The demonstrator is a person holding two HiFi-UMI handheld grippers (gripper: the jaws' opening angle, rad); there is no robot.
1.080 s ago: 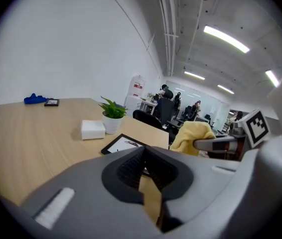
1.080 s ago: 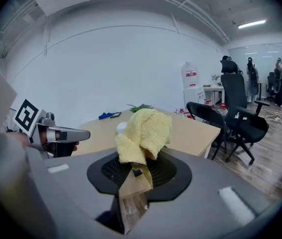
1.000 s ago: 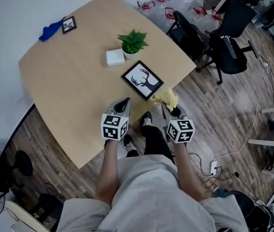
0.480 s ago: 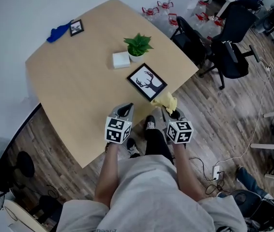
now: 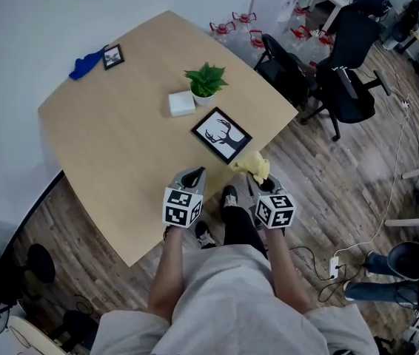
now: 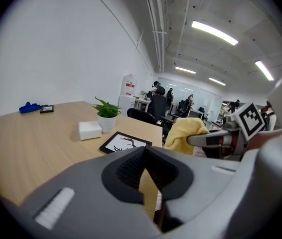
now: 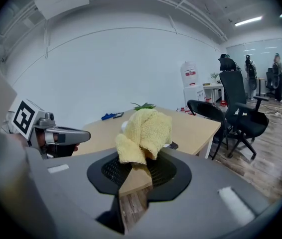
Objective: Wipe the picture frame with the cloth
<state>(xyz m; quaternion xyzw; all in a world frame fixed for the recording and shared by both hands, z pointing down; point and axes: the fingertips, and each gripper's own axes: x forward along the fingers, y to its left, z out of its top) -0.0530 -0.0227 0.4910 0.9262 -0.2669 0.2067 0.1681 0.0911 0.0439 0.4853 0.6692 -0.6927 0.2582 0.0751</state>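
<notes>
The black picture frame (image 5: pixel 221 135) with a deer-head print lies flat near the table's front corner and also shows in the left gripper view (image 6: pixel 125 142). My right gripper (image 5: pixel 257 174) is shut on a crumpled yellow cloth (image 5: pixel 252 164), held just off the table edge beside the frame. That cloth fills the middle of the right gripper view (image 7: pixel 143 131) and hides most of the frame. My left gripper (image 5: pixel 192 173) hovers over the table's front edge, left of the frame, jaws together with nothing between them (image 6: pixel 145 156).
On the wooden table (image 5: pixel 113 146), behind the frame, stand a white box (image 5: pixel 181 103) and a small potted plant (image 5: pixel 205 81). A small photo frame (image 5: pixel 112 56) and blue cloth (image 5: pixel 85 65) lie at the far corner. Black office chairs (image 5: pixel 343 72) stand to the right.
Both grippers stay almost where they were at the table's front edge, the right one still holding the cloth. The head view has shifted slightly.
</notes>
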